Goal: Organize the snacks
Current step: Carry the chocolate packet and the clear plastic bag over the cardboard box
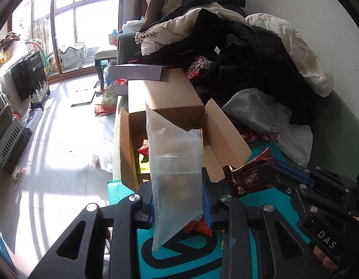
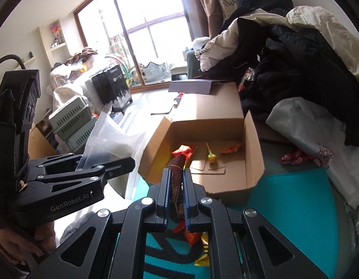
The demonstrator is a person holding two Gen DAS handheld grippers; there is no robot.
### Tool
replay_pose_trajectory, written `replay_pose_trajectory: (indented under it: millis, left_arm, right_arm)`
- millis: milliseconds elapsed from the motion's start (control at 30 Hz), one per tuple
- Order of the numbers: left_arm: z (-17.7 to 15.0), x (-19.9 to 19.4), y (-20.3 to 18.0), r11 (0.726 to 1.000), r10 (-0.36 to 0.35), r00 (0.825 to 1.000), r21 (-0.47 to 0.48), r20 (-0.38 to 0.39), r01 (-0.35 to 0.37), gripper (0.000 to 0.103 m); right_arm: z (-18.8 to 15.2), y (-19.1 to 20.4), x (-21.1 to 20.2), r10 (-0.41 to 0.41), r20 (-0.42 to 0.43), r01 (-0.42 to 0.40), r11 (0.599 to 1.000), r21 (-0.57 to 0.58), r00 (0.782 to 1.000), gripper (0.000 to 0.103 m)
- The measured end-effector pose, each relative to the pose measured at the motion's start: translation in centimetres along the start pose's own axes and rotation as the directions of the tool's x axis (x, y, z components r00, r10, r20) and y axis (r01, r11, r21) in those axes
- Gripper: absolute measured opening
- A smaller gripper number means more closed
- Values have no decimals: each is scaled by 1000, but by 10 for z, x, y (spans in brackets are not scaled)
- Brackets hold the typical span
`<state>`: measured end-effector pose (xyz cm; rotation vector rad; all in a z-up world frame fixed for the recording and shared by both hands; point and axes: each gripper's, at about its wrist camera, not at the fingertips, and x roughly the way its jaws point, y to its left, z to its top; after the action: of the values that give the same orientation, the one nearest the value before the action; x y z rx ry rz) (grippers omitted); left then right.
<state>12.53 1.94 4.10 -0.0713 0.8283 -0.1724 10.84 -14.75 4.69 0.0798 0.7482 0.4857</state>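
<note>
On the teal mat (image 2: 296, 200) beside the heaped clothes (image 1: 249, 69), an open cardboard box (image 2: 254, 139) already holds a few snacks: red and orange wrappers (image 2: 186, 151) and a lollipop (image 2: 211, 155) lie on its floor, so the sorting is part done. Two items are in hand near its rim. The left gripper (image 1: 179, 200) is clamped on a frosted plastic pouch (image 1: 174, 158), standing upright in front of the box; the right gripper (image 2: 176, 186) pinches a dark brown chocolate wrapper (image 2: 177, 169) edge-on. More wrappers wait on the mat below the fingers, and red packets (image 2: 293, 158) lie near a white bag (image 2: 319, 134), so a good share remains.

From the left wrist, the chocolate wrapper's printed face (image 1: 249, 176) can be read, while the pouch hides most of the box's inside. From the right wrist the box floor lies open. The pouch's contents are probably pale sweets, though the frosting blurs them.
</note>
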Motion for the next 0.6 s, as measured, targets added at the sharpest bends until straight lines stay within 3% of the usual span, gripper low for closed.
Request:
replay_pose_trajectory:
  millis: [300,600]
  left_arm:
    - [49,56,13,999,-8,1000,37,8,8,30]
    - [78,121,28,998,-17,999,56,-29,19,30]
  right_arm:
    - [46,-29,48,-43,30,44,999,-9,999,10]
    - [72,-54,101,-103,11,104,995,-10,995,10]
